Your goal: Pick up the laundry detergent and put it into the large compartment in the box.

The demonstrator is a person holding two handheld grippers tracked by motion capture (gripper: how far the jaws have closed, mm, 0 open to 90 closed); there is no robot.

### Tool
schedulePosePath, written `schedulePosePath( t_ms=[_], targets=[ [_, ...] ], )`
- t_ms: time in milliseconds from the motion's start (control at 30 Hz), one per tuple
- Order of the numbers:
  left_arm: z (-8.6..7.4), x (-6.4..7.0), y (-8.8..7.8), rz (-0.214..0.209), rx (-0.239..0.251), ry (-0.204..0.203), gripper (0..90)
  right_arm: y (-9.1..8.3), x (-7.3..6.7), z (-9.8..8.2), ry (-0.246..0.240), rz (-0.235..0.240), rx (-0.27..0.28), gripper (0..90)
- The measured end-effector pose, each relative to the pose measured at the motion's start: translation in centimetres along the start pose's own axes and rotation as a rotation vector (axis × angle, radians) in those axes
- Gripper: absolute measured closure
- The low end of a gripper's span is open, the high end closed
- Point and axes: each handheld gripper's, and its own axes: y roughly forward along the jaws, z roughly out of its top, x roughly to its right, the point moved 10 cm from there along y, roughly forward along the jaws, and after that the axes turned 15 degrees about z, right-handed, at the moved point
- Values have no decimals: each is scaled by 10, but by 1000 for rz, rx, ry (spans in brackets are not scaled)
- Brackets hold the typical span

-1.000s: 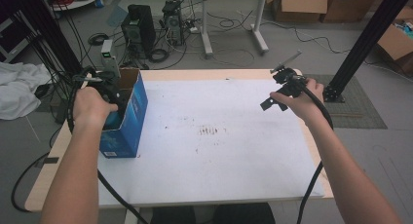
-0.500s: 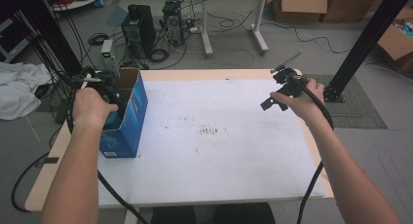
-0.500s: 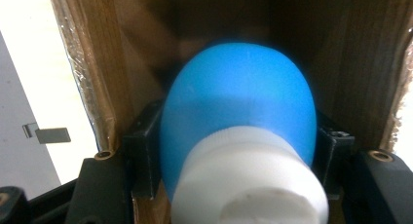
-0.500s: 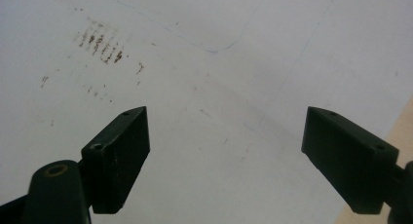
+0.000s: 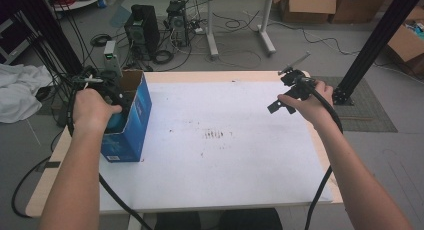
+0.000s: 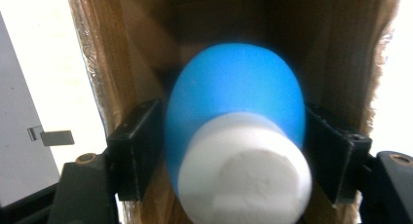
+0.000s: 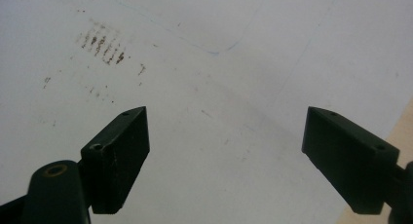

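Observation:
A blue cardboard box point(image 5: 134, 124) with an open top stands at the table's left edge. My left gripper point(image 5: 111, 96) reaches into its opening. In the left gripper view the left gripper point(image 6: 231, 119) is shut on a rounded blue object with a white cylindrical end point(image 6: 236, 112), inside the box's brown walls point(image 6: 122, 63). My right gripper point(image 5: 283, 97) hovers over the table's far right part. The right gripper point(image 7: 226, 118) stands open there with nothing between its jaws, above the white table sheet point(image 7: 204, 63).
The white table top point(image 5: 225, 165) carries dark smudges point(image 5: 215, 135) at its middle. Its wooden edge point(image 5: 327, 165) runs along the right. On the floor beyond are computer towers point(image 5: 142, 27), cables, a desk frame point(image 5: 262, 20), a black post point(image 5: 380, 40) and a white cloth point(image 5: 17, 92).

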Motion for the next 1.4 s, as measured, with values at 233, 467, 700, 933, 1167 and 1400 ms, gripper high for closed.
schedulePosePath(
  t_ms=[233, 467, 700, 933, 1167, 1400],
  targets=[
    [1, -2, -16, 20, 29, 20, 245, -1, 0, 0, 0, 0, 1, 174],
    [3, -3, -40, 23, 85, 46, 207, -2, 0, -1, 5, 0, 2, 174],
    [6, 9, -67, 10, 160, 108, 184, -4, 1, 0, 12, -1, 4, 174],
    [10, 39, -90, -11, 237, 217, 174, -9, 1, 2, 17, -11, 3, 173],
    [12, 73, -105, -34, 298, 311, 166, -14, 2, 4, 16, -20, 4, 173],
    [9, 110, -108, -86, 320, 394, 165, -14, 2, 6, 20, -24, -1, 173]
  ],
)
